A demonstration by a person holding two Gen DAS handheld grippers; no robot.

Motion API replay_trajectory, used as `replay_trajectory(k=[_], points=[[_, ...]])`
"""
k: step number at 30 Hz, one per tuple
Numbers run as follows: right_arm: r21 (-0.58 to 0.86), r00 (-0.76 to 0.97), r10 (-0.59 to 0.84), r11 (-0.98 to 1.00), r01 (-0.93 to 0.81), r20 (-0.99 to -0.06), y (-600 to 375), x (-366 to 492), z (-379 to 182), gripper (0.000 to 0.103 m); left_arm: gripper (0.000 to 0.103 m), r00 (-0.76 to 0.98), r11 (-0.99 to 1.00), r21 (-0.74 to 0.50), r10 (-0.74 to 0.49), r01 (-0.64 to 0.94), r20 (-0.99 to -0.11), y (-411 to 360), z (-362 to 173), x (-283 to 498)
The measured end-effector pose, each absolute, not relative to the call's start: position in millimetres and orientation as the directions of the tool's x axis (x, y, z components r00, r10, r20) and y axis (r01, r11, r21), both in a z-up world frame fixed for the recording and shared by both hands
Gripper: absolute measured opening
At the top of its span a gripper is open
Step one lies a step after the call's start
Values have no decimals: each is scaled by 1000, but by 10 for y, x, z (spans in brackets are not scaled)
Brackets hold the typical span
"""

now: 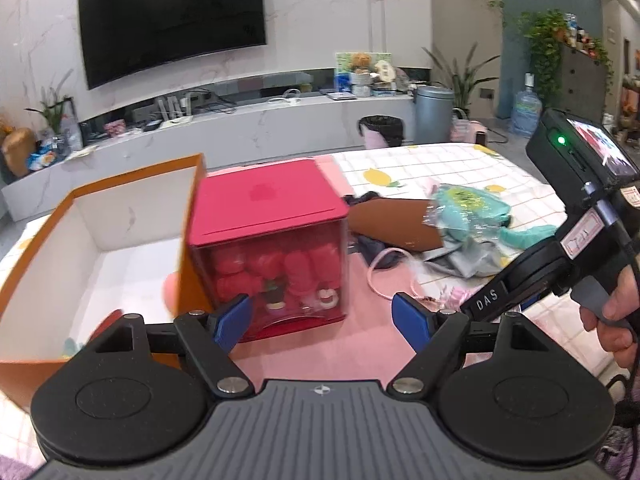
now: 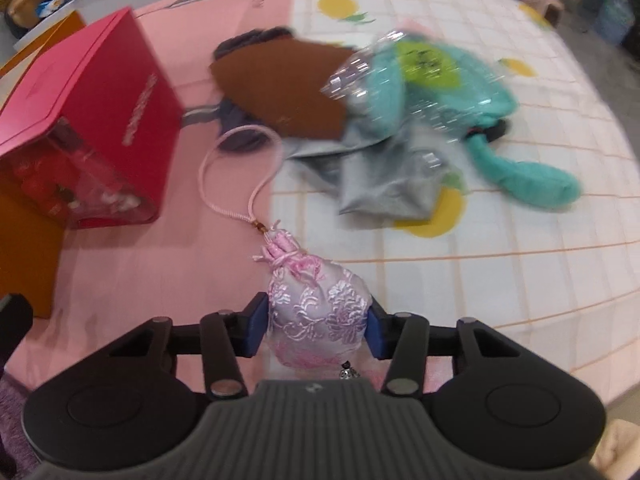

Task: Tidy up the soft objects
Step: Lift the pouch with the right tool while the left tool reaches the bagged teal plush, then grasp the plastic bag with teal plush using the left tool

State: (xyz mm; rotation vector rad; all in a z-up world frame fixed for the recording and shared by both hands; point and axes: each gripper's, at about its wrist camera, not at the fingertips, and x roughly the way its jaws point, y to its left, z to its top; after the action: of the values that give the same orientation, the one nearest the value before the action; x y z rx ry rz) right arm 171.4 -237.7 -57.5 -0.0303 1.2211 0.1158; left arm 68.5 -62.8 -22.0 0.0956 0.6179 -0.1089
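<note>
My right gripper is shut on a pink embroidered sachet pouch; its pink cord loop trails away across the table. Beyond it lies a pile: a teal plush toy in clear wrap, a brown flat piece and grey cloth. My left gripper is open and empty, in front of a red box with a clear front. An open orange box with a white inside stands left of it. The pile also shows in the left wrist view.
The table has a pink mat and a lemon-print checked cloth. The right gripper's body and the hand holding it cross the right of the left wrist view. A TV wall and low shelf stand behind.
</note>
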Motion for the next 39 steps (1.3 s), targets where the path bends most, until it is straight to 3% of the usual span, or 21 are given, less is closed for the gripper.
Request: replay_trajectory(k=[3,7,12,14,19,27,33,34,36,37,38,39], points=[[-41,403,-29,999,-20,-915,-2575,1716,-448,49,93,805,985,54,-100,162,-585,-754,-182,750],[-5,447,-59,993,121,-892,-3023,1756,-288,49,93,822,969,95,-139,228,-552,-1056,-149,861],[-26,478,-135,973,229,-868,-3439,1767,-211,49,98,867,915,155,-284,373,-409,-1440,-221,1057],[-14,484,-143,966,260,-863,-3578,1770,-202,49,102,864,900,174,-306,399,-399,-1577,-284,1205],[52,490,-94,960,276,-867,-3787,1802,-214,49,103,756,838,105,-420,535,-501,-1883,-511,1705],[90,492,-46,964,250,-870,-3847,1857,-282,49,103,757,830,211,-326,516,-567,-2238,-851,2178],[89,489,-26,974,210,-872,-3777,1870,-312,49,103,720,846,130,-348,517,-600,-2218,-966,2406],[88,486,-25,974,208,-874,-3771,1871,-321,49,93,722,854,117,-347,507,-599,-2212,-962,2427],[85,479,-24,975,204,-877,-3767,1881,-341,49,51,739,877,122,-308,465,-599,-2198,-944,2426],[84,477,-24,976,203,-878,-3765,1882,-345,49,42,747,888,123,-290,444,-599,-2186,-938,2428],[82,477,-25,976,202,-879,-3759,1881,-346,49,25,752,900,111,-279,422,-597,-2157,-929,2428],[81,477,-24,977,199,-879,-3754,1880,-345,49,19,754,911,88,-275,402,-597,-2111,-913,2435]])
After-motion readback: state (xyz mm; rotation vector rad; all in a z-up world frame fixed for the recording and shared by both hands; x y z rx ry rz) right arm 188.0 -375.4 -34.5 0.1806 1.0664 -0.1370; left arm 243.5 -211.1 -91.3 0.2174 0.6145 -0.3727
